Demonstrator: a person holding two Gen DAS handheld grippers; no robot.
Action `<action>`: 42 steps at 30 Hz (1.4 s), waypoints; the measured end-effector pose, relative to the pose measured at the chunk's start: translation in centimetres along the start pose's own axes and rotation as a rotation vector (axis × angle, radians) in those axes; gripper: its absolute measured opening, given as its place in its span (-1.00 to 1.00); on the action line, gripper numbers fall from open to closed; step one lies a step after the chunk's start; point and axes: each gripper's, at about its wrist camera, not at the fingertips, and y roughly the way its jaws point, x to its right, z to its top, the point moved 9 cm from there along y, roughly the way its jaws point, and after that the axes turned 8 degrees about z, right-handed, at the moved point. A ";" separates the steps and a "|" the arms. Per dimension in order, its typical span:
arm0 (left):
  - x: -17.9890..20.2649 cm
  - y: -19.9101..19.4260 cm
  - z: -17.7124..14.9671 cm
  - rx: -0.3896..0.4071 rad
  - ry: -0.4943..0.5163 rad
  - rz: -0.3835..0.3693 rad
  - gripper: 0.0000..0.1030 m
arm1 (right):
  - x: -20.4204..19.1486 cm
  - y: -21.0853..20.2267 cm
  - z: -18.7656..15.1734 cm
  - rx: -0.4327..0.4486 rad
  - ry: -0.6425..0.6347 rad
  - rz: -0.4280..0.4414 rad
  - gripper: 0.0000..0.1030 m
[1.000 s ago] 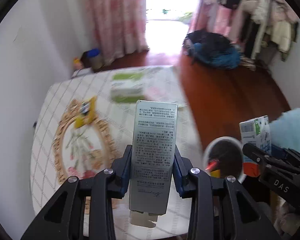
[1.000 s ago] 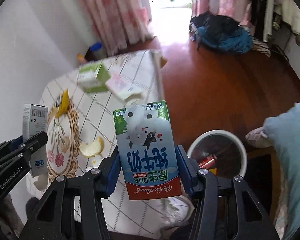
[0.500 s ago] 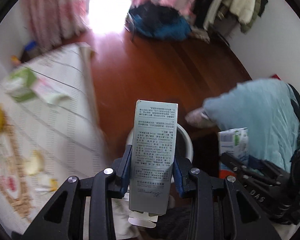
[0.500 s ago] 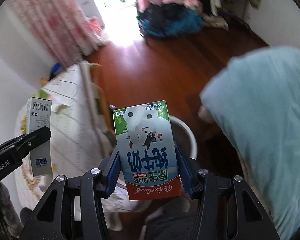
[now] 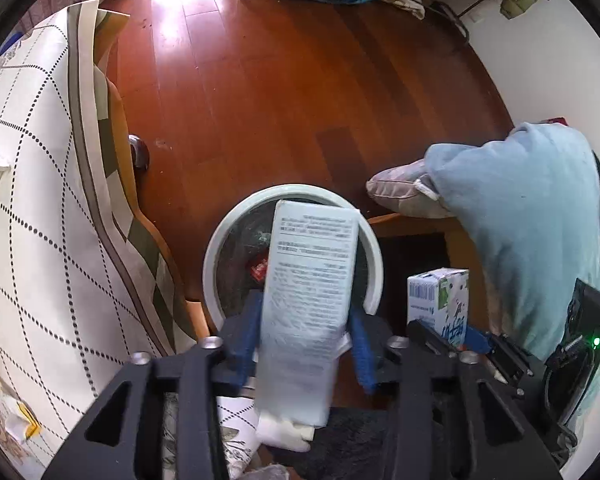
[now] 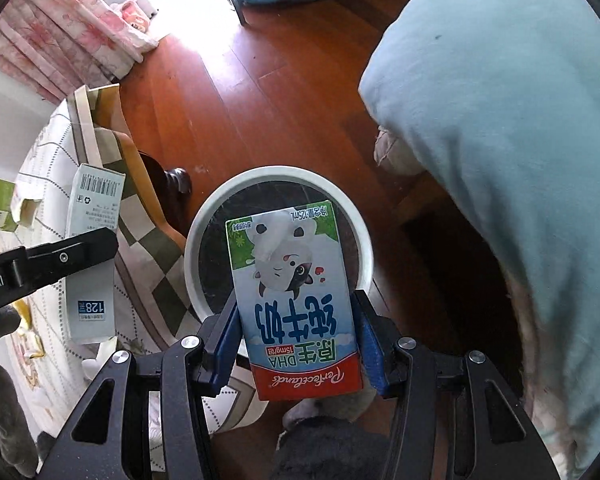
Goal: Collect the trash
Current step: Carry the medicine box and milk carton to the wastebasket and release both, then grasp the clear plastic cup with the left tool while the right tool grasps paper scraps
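Left gripper (image 5: 306, 344): jaws opening, pads off pale printed box (image 5: 308, 300); gaps visible both sides, box blurred between them, above white-rimmed trash bin (image 5: 374, 256) on wooden floor (image 5: 280, 80). Right gripper (image 6: 298, 344): jaws about half apart, clamped on milk carton (image 6: 296, 300), poised over same bin beside tablecloth edge (image 6: 140, 240).

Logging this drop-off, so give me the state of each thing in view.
Left hand-held gripper: jaws opening, pads clear of the box.
Grey printed cardboard box: blurred, loose over the bin.
Right hand-held gripper: shut on the carton.
Green-and-white milk carton: held upside down.
White round trash bin: open, holds trash.
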 end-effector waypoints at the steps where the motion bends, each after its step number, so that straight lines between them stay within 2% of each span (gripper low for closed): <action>1: -0.2 0.0 -0.1 0.005 -0.007 -0.005 0.40 | 0.0 0.4 0.2 -0.002 0.002 0.000 0.07; 2: -0.4 0.1 -0.1 0.010 -0.011 -0.005 0.72 | 0.0 0.7 0.3 -0.007 0.006 0.001 0.08; 4: -0.9 -0.1 -0.2 0.019 -0.009 0.014 0.80 | 0.1 1.4 0.4 -0.019 0.006 -0.010 0.10; 5: -1.2 -0.3 -0.3 0.021 -0.004 0.031 0.80 | 0.3 1.4 0.2 -0.022 0.007 -0.011 0.33; 6: -1.5 -0.6 -0.3 0.030 -0.001 0.047 0.81 | 0.5 1.4 0.1 -0.021 0.011 -0.019 0.77; 7: -1.8 -0.9 -0.4 0.042 -0.001 0.063 0.81 | 0.5 1.3 0.0 -0.017 0.008 -0.020 0.93; 8: -2.1 -1.2 -0.6 0.056 0.002 0.084 0.81 | 0.4 1.2 0.0 -0.013 0.002 -0.027 1.00; 14: -3.9 -2.8 -2.2 0.122 0.013 0.200 0.81 | 0.1 0.0 -0.9 0.003 -0.020 -0.079 1.00; 20: -4.6 -5.4 -4.4 0.175 0.020 0.262 0.81 | -0.7 -2.5 -1.9 0.031 -0.040 -0.102 1.00; 26: -4.6 -9.0 -6.4 0.246 0.022 0.290 0.81 | -2.0 -6.2 -3.2 0.080 -0.061 -0.103 1.00; 33: -4.7 -14.2 -8.2 0.344 0.005 0.296 0.81 | -4.7 -12.2 -4.8 0.191 -0.106 -0.111 1.00; 42: -4.8 -21.2 -10.6 0.466 -0.005 0.297 0.81 | -8.4 -20.2 -7.2 0.314 -0.142 -0.073 1.00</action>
